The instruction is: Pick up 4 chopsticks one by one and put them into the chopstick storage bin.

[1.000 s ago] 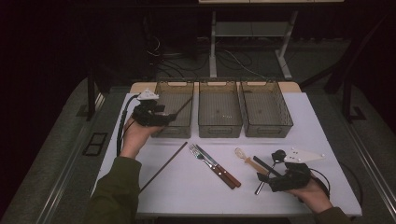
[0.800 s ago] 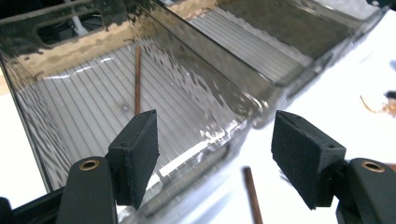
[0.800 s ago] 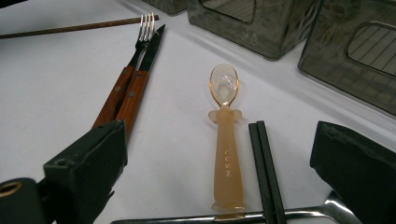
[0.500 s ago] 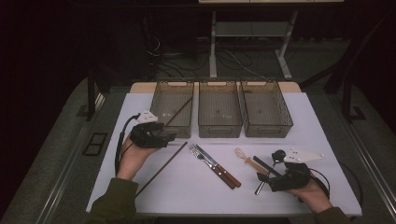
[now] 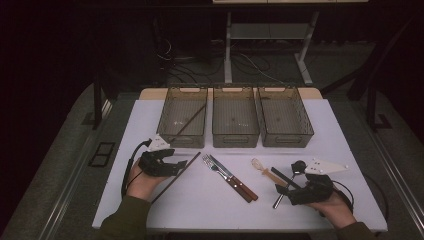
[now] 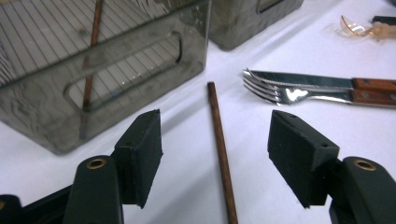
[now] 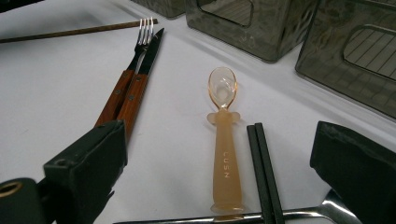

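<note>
The left tongs [image 6: 215, 154] stood released, straddling the brown chopstick [image 6: 219, 149] on the counter [image 5: 200, 210] near the left bin [image 5: 182, 122], where its mate already lay. The right tongs [image 7: 219, 177] rested released over the spoon [image 7: 224, 154].

I see a white table [image 5: 200, 210]. Three bins [image 5: 235, 120] on it are see-through smoky grey with thin line patterns on the bottom. My left gripper [image 6: 215, 154] has black pads, and a dark brown stick [image 6: 219, 149] lies between them. The fork [image 7: 140, 42] and knife [image 7: 152, 46] are shiny silver with reddish-brown wooden handles. The little spoon [image 7: 224, 140] is clear peachy orange. The chopsticks [image 7: 264, 168] are black.
</note>
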Demonstrator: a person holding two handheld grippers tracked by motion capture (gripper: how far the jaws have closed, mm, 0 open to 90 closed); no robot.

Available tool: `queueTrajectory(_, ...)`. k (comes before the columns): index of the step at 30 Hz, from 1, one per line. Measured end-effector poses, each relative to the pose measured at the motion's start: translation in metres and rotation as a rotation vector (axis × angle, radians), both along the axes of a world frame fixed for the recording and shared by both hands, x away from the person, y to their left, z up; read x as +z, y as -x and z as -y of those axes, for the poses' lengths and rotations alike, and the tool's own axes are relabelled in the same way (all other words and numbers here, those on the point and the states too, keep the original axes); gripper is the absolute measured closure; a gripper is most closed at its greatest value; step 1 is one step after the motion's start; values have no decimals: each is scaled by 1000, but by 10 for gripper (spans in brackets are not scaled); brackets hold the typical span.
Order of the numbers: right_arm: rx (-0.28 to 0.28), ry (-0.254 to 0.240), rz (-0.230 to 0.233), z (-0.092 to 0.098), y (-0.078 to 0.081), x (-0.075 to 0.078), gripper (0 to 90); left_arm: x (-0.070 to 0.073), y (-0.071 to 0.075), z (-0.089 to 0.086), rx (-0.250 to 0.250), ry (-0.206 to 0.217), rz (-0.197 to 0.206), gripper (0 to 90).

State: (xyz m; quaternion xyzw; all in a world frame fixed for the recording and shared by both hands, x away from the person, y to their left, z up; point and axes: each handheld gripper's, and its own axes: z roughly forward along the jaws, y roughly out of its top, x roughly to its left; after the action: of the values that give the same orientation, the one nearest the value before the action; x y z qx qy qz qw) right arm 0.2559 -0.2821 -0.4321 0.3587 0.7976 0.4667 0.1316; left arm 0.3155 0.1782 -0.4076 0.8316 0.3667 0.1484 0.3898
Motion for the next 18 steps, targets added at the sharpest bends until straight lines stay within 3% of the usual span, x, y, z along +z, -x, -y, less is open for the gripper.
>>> queueTrajectory(7,-1,3,0,0,0,0,42,-8,14,-6,5,10,-17,432)
queueTrajectory(13,-4,6,-2,0,0,0,42,-13,22,-6,10,-28,-17,523)
queueTrajectory(18,-6,6,1,0,0,0,42,-19,25,-8,7,-29,-46,598)
